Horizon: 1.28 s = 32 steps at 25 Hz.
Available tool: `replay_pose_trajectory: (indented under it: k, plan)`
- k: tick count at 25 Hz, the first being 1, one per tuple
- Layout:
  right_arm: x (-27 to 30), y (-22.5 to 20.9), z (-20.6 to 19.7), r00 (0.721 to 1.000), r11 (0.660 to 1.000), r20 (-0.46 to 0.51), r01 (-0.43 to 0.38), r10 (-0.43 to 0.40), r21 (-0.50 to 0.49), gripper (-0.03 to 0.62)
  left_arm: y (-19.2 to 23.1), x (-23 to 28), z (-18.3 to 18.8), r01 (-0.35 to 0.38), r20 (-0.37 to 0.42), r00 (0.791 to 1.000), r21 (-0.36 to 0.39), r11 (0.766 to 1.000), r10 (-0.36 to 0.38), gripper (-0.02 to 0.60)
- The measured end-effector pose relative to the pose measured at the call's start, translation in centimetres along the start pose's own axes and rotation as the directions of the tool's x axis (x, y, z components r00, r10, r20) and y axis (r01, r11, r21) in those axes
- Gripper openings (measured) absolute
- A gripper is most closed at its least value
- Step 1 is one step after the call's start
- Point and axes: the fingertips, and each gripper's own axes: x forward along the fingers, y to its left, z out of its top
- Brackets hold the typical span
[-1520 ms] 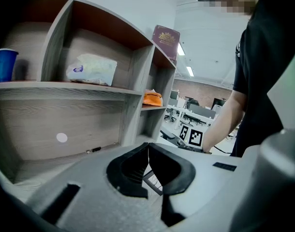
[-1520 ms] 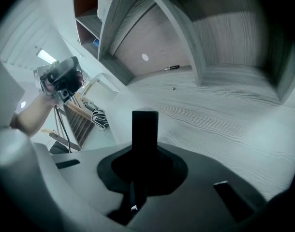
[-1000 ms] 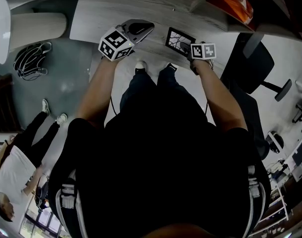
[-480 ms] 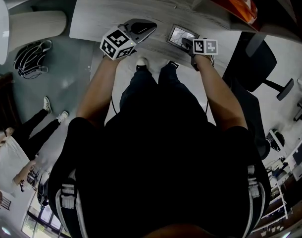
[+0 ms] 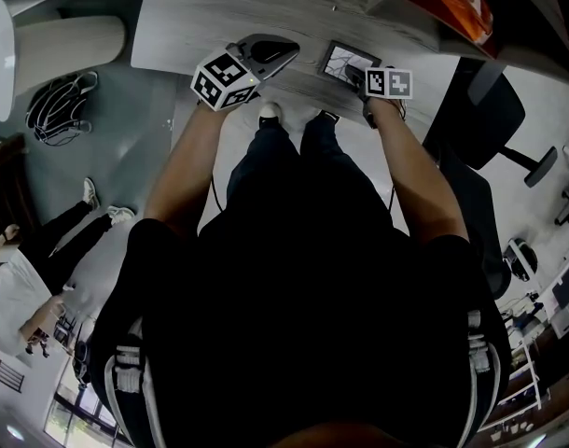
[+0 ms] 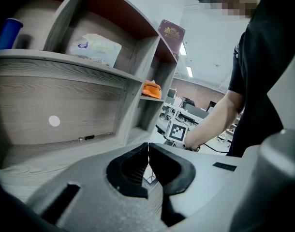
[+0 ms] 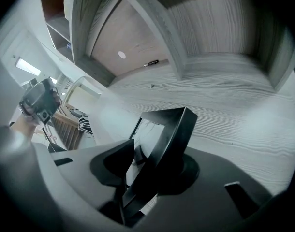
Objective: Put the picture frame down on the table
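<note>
Fingers (image 7: pixel 111 166) first, in the right gripper view: my right gripper (image 7: pixel 146 174) has them closed on the near edge of the picture frame (image 7: pixel 179 129). One pad sits on the front face and the other behind the border. The frame stands tilted over the table (image 7: pixel 234 95), and I can't tell whether any corner touches the wood yet. It has a plain black border and a shiny pane, with what looks like a pale print of thin dark branching lines under it. I judge it light and stiff. The smooth border could slip in the pads, and the pane looks breakable, so I'd keep my hold on the moulding and never on the pane. It should go down onto the table gently, not be dropped. Over to the left gripper view: my left gripper (image 6: pixel 148 154) has its jaws pressed together with nothing between them. It points across the table toward the shelf unit (image 6: pixel 138 76) at the table's back. Now the head view: the picture frame (image 5: pixel 339 57) sits over the table (image 5: pixel 219 12) near its front edge, at the tip of the right gripper (image 5: pixel 356 71). The left gripper (image 5: pixel 283 49) hangs over the same front edge, apart from the frame and free to steady it if needed.
</note>
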Motion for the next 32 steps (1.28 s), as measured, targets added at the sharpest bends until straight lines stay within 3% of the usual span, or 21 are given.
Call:
replay_pose_trajectory:
  k: [14, 21, 32]
  plan:
    - [0.1, -1.1, 0.1, 0.997, 0.997, 0.022, 0.069, -0.068, -0.035, 0.200, -0.2, 0.2, -0.5, 0.030, 0.000, 1.000, -0.012, 0.999, -0.030, 0.018]
    - [0.0, -2.7, 0.1, 0.986, 0.985, 0.042, 0.163, -0.161, -0.052, 0.278, -0.3, 0.0, -0.8, 0.040, -0.001, 0.999, -0.015, 0.999, -0.040, 0.018]
    - [0.0, -3.4, -0.4, 0.980, 0.980, 0.051, 0.193, -0.190, -0.058, 0.311, -0.3, -0.5, -1.3, 0.047, -0.001, 0.999, -0.022, 0.999, -0.047, 0.018]
